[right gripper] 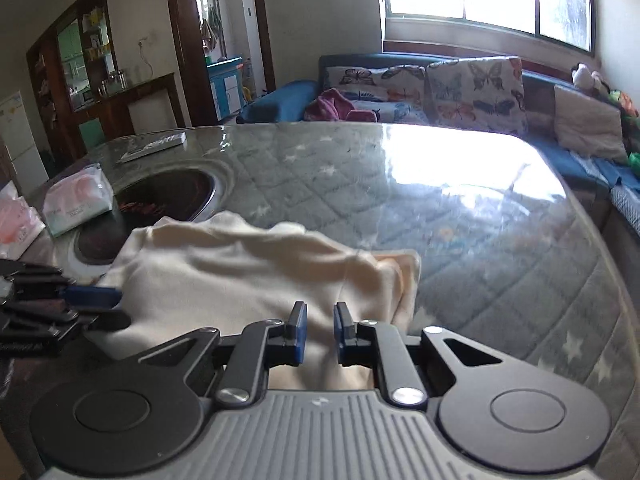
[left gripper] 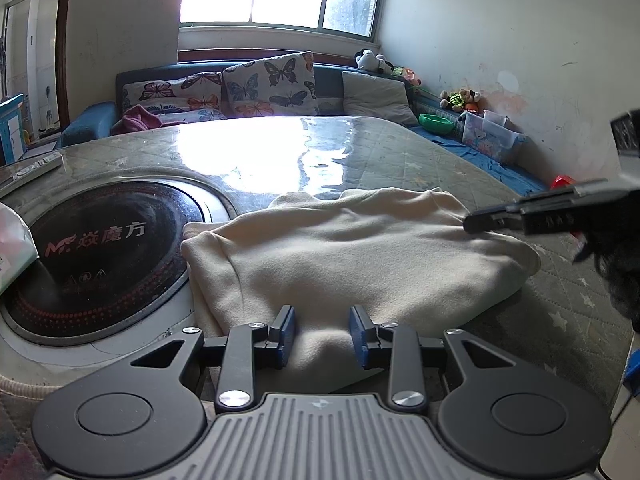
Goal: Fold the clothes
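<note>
On the quilted table (left gripper: 400, 152), just beside the round black cooker plate (left gripper: 100, 248) set into its top, lies the cream garment (left gripper: 352, 256), already doubled into a thick bundle. It sits near the table edge closest to the person, probably so that both tools can reach it without stretching.

From the left wrist view, the left gripper (left gripper: 322, 330) is low at the near hem. Its blue pads stand apart with a raised ridge of cloth between them; they seem to touch the ridge only lightly, so I judge it released, not clamped. It points downward at a slant, maybe to keep this side steady.

From its own camera, the right gripper (right gripper: 320, 330) is at the other side of the garment, also slanted down. Its jaws are nearly together, with a thin fold of cloth between the pads, so it seems clenched on the garment. Most likely this grasp serves to carry that side over for the next fold.

Behind the table stands a sofa (left gripper: 328, 80) with butterfly cushions (left gripper: 268, 80).
</note>
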A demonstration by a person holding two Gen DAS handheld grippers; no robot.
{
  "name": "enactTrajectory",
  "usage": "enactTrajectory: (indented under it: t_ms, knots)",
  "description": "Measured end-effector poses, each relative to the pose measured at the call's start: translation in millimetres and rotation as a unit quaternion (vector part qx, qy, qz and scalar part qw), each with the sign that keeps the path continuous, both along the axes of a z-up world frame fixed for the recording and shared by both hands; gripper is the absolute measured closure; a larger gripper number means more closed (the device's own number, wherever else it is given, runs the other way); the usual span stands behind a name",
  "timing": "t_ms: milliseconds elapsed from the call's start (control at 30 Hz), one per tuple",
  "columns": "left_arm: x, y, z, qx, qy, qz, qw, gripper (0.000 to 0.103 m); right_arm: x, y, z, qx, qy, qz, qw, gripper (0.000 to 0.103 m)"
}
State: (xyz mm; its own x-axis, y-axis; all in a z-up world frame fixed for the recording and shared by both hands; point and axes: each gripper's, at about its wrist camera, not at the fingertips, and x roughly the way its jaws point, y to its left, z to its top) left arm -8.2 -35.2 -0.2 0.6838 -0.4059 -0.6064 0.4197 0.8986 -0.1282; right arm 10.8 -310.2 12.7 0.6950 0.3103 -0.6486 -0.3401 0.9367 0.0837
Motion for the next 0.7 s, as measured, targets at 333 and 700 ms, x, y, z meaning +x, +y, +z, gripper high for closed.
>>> enactTrajectory:
  t_ms: [333, 700]
  knots:
    - [2, 1, 0, -0.002, 0.004, -0.001, 1.0000, 0.069, 35, -1, -5, -0.015, 0.005, -0.011, 1.000, 0.090]
    - [2, 2, -1, -0.005, 0.008, -0.001, 1.0000, 0.069, 77, 52, -15, -0.033, 0.015, 0.036, 0.999, 0.090]
